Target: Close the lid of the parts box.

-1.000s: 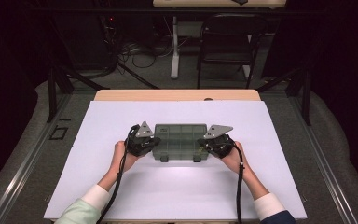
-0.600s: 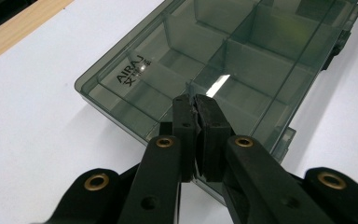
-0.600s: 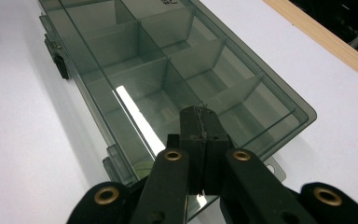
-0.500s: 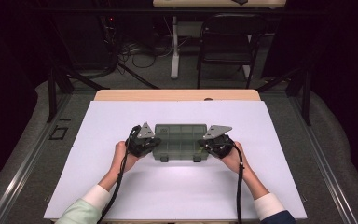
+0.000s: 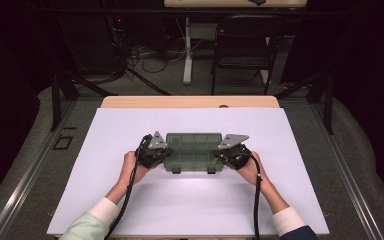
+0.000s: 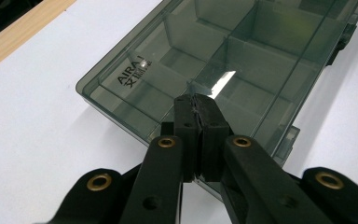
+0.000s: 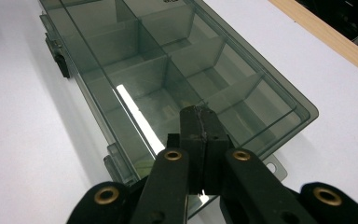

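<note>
High view puts the smoky-green compartment box [image 5: 194, 152] at the centre of the frame, flat on the white table cover [image 5: 130, 210], with its long axis running left to right across the picture. The left gripper [image 5: 156, 154] sits at the box's left short end and the right gripper [image 5: 232, 155] at its right short end, so each hand is equally near and the box lies straight between the two, inward from either tip.

Left gripper view shows the black jaws pressed together with nothing between them, their joined tip resting on or just above the lid near the lower middle of the frame; whether it actually touches I cannot tell. Right gripper view shows the same: jaws clenched on nothing, tip over the lid close to the near long edge.

That box is translucent, dark green-grey, with a clear lid that looks closed over a grid of dividers; the compartments I can see are bare. Printed lettering [image 6: 133, 72] sits near one corner in the left gripper view. Two small latches [image 5: 192, 170] stand along the long edge toward the bottom of the high view, between the hands, so any opening move likely starts there.
</note>
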The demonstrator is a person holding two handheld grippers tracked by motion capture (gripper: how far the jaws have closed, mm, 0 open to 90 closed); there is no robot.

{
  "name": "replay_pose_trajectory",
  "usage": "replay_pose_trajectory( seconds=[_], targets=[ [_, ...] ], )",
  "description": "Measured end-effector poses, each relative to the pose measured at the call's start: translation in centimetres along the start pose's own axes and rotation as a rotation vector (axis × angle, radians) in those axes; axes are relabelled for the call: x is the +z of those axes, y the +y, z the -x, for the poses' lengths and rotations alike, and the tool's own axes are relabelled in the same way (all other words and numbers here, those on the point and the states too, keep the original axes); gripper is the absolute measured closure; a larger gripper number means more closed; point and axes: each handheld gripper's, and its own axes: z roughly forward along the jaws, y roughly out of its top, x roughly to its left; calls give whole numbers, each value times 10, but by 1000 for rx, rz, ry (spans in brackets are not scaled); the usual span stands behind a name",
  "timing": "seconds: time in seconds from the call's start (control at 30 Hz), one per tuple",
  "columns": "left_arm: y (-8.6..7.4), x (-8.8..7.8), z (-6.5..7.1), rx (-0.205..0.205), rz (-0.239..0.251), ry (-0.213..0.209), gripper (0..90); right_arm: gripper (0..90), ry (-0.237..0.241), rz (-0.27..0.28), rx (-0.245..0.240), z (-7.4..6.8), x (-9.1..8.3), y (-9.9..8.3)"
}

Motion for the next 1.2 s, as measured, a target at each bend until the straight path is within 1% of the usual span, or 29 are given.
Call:
replay_pose_trajectory(
  seconds=[0.27,0.37,0.4,0.43,0.47,0.5,0.57,0.6,0.63,0.67,0.7,0.73,0.83,0.87,0.93,1.0,1.03,1.07,1.1,1.13,1.17,1.2],
  targets=[
    [-1,0,0,-3,1,0,898,900,2,-1,12,0,0,-1],
    [-2,0,1,-12,8,0,900,900,-7,-1,3,-1,0,-1],
    [-2,0,1,-15,9,0,900,900,-6,-8,1,-1,0,0],
    [-2,1,1,-19,13,0,900,900,-5,1,1,-1,0,-1],
    [-2,1,1,-20,12,1,900,900,-1,-2,-1,0,0,-1],
    [-2,1,1,-20,12,2,900,900,0,6,11,0,0,-2],
    [-2,1,2,-20,7,3,900,900,4,17,16,1,1,-3],
    [-4,3,2,-16,-4,1,900,900,8,16,22,1,0,-4],
    [-5,4,2,-27,5,0,900,900,19,-11,15,1,3,-5],
    [-4,4,3,-26,5,4,900,900,20,5,28,1,4,-6],
    [-4,4,4,-17,1,7,900,900,20,10,33,1,4,-7],
    [-3,4,4,-13,-2,11,900,900,16,11,24,0,4,-7],
    [-3,4,3,-23,4,0,900,900,23,12,41,1,4,-7],
    [-3,4,3,-24,4,0,900,900,21,13,50,1,4,-7],
    [-3,4,3,-24,5,1,900,900,11,4,45,0,4,-6],
    [-3,4,3,-28,6,2,899,900,6,3,52,-1,3,-5],
    [-3,4,3,-30,7,3,887,900,6,2,52,-1,3,-5],
    [-3,3,2,-35,7,-1,853,899,7,-3,51,-1,3,-5],
    [-3,3,1,-38,-1,-10,829,832,5,-6,49,-1,3,-4],
    [-2,2,1,-36,-6,-8,809,808,0,-6,58,-1,3,-3],
    [-1,1,0,-31,-16,-2,778,784,8,-9,58,0,3,-3],
    [-1,0,0,-33,-20,0,727,753,3,-11,56,0,3,-2]
  ],
)
